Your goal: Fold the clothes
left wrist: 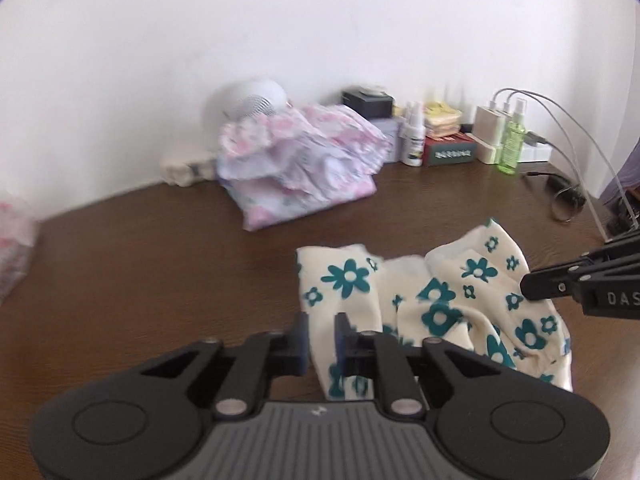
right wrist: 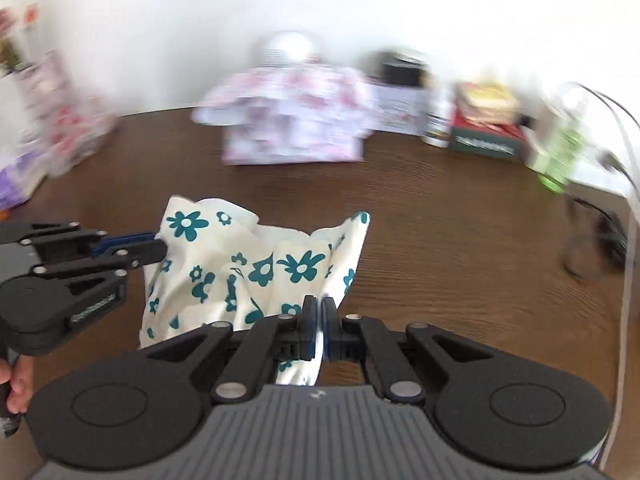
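A cream garment with teal flowers [left wrist: 440,292] [right wrist: 260,264] hangs bunched between my two grippers over the brown wooden table [left wrist: 160,280]. In the left wrist view my left gripper [left wrist: 322,320] has the garment's edge between its narrowly parted fingers. The right wrist view shows that gripper [right wrist: 160,248] clamped on the garment's left corner. My right gripper [right wrist: 319,304] is shut on a thin fold of the fabric at the garment's right side. It enters the left wrist view from the right, its tip [left wrist: 528,286] on the cloth.
A folded pink floral pile [left wrist: 304,168] [right wrist: 296,128] lies at the back by the wall, with a white round appliance [left wrist: 256,104] behind it. Spray bottles [left wrist: 412,136], a green bottle [left wrist: 510,144], a red box [left wrist: 450,152], a charger with cables [left wrist: 488,124] and a black strap [left wrist: 566,200] crowd the back right. A hand [right wrist: 16,380] holds the left gripper.
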### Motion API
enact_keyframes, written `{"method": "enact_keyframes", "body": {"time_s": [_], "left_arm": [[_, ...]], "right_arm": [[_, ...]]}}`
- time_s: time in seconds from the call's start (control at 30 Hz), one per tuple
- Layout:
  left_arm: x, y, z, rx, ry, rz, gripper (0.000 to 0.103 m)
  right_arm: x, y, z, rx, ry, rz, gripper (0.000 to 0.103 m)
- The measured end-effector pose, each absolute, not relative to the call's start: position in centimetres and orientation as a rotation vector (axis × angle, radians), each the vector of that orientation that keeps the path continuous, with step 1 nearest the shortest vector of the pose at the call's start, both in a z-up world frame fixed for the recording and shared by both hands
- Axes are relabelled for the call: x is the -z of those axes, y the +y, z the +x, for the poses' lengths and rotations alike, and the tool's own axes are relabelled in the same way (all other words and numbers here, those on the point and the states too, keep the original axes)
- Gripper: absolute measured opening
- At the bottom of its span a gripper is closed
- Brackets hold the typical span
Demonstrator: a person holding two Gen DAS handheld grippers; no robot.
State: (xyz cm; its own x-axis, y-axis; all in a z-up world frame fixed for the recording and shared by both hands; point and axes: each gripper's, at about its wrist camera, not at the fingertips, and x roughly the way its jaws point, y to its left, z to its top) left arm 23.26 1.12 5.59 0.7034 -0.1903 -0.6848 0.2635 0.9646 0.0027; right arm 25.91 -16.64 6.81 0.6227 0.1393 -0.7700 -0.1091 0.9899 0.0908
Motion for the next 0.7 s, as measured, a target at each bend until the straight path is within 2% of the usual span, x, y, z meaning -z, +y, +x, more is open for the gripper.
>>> {"method": "enact_keyframes", "body": {"time_s": [0.07,0.1,0.13,0.23,0.3,0.33,0.4,0.43,0.6,0.67,0.7], "left_arm": [[-6.3,1.6,21.9,0.286,0.741,0.078,0.044],[-7.0,2.3,20.3,0.307,0.724,0.078,0.049],[-7.8,3.1,18.5,0.333,0.706,0.074,0.055],[-9.3,5.8,10.1,0.539,0.681,0.019,0.069],[-9.4,7.2,4.2,0.703,0.659,0.023,0.069],[-9.0,7.9,1.7,0.764,0.628,0.045,0.07],[-7.7,8.7,-2.4,0.871,0.565,0.077,0.077],[-6.9,8.4,-3.7,0.9,0.563,0.106,0.08],[-3.7,5.2,-4.4,0.883,0.594,0.214,0.077],[-2.9,4.9,-3.6,0.886,0.624,0.179,0.063],[-2.5,4.9,-3.1,0.891,0.632,0.156,0.063]], "right_arm": [[-7.3,-18.6,24.8,-0.133,0.862,0.06,0.021],[-8.0,-19.5,23.6,-0.159,0.838,0.07,0.038],[-8.8,-20.3,22.2,-0.189,0.812,0.079,0.05],[-10.7,-22.4,15.5,-0.353,0.758,0.156,0.054],[-10.3,-22.7,10.1,-0.525,0.734,0.189,0.06],[-9.9,-22.8,7.2,-0.612,0.722,0.191,0.067],[-8.3,-21.8,1.6,-0.693,0.673,0.085,0.074],[-7.4,-20.8,-0.8,-0.695,0.643,0.02,0.074],[-3.2,-17.4,-6.1,-0.778,0.674,-0.032,0.074],[-2.4,-16.5,-7.5,-0.737,0.66,-0.113,0.074],[-1.9,-16.5,-7.7,-0.737,0.659,-0.105,0.074]]}}
